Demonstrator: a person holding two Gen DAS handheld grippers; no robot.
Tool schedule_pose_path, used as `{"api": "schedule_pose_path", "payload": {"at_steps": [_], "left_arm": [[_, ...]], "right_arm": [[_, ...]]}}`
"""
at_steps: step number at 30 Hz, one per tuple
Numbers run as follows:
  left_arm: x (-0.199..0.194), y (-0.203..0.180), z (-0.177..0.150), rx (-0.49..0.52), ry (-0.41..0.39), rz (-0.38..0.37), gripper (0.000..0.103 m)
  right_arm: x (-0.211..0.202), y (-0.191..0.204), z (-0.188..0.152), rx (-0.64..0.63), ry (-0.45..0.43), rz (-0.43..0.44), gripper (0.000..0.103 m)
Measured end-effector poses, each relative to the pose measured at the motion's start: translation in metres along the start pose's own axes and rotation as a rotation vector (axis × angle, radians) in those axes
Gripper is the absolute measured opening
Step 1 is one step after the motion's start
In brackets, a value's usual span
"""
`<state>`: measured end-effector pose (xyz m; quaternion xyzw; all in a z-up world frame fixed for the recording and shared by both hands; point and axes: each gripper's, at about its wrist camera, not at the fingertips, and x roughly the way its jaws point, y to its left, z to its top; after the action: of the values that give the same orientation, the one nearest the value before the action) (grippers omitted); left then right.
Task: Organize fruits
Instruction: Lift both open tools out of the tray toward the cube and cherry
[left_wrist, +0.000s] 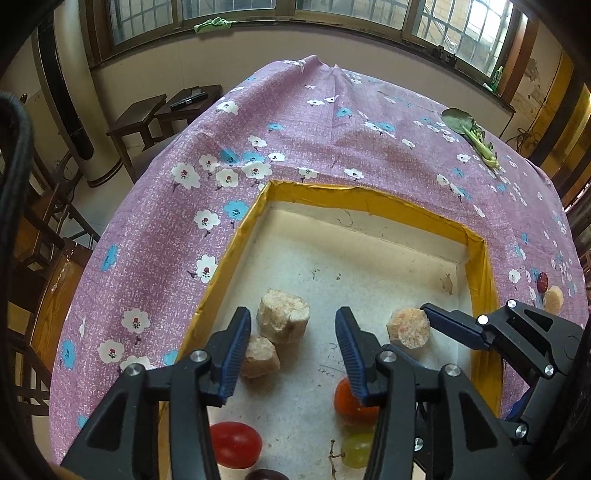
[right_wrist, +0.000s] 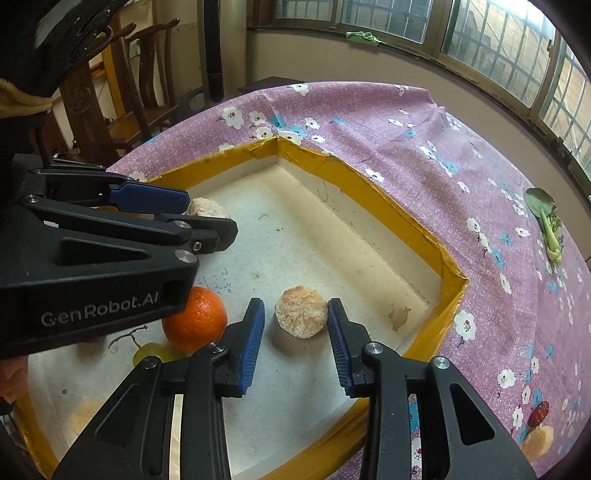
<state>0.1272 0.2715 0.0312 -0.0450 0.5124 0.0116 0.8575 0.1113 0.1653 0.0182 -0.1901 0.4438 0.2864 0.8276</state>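
Note:
A shallow white tray (left_wrist: 369, 197) (right_wrist: 369, 192) with a yellow taped rim lies on the floral cloth. It holds beige fruit chunks, an orange (left_wrist: 351, 400) (right_wrist: 195, 319), a red fruit (left_wrist: 234, 445) and a green grape (left_wrist: 356, 448) (right_wrist: 151, 350). My left gripper (left_wrist: 293, 350) (right_wrist: 192, 218) is open over the tray. A large chunk (left_wrist: 282, 321) lies just ahead between its tips, and a smaller one (left_wrist: 258, 356) lies by its left finger. My right gripper (right_wrist: 296, 345) (left_wrist: 424, 332) is open around a round chunk (right_wrist: 301, 312) (left_wrist: 408, 328) resting on the tray floor, with a gap at the left pad.
On the cloth right of the tray lie a red date (left_wrist: 543, 282) (right_wrist: 539, 413) and another beige chunk (left_wrist: 553, 299) (right_wrist: 537, 441). A leafy green (left_wrist: 469, 133) (right_wrist: 546, 221) lies near the table's far right edge. Wooden chairs stand beyond the table's left side.

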Motion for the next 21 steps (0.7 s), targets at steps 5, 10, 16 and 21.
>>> {"api": "schedule_pose_path", "payload": {"at_steps": [5,10,16,21], "left_arm": [[0.002,-0.004,0.0,0.02,0.008,0.023,0.06],[-0.001,-0.005,-0.002,0.027,0.014,0.034,0.062],[-0.009,-0.001,-0.009,0.012,0.01,0.05,0.064],[-0.019,-0.003,-0.015,0.017,-0.007,0.076,0.066]], "right_arm": [[-0.002,0.0,-0.001,-0.002,0.002,-0.003,0.033],[-0.008,-0.001,-0.002,0.003,-0.004,-0.005,0.034],[-0.02,-0.008,-0.005,0.044,-0.016,-0.01,0.037],[-0.031,-0.017,-0.01,0.108,-0.025,0.014,0.037]]}}
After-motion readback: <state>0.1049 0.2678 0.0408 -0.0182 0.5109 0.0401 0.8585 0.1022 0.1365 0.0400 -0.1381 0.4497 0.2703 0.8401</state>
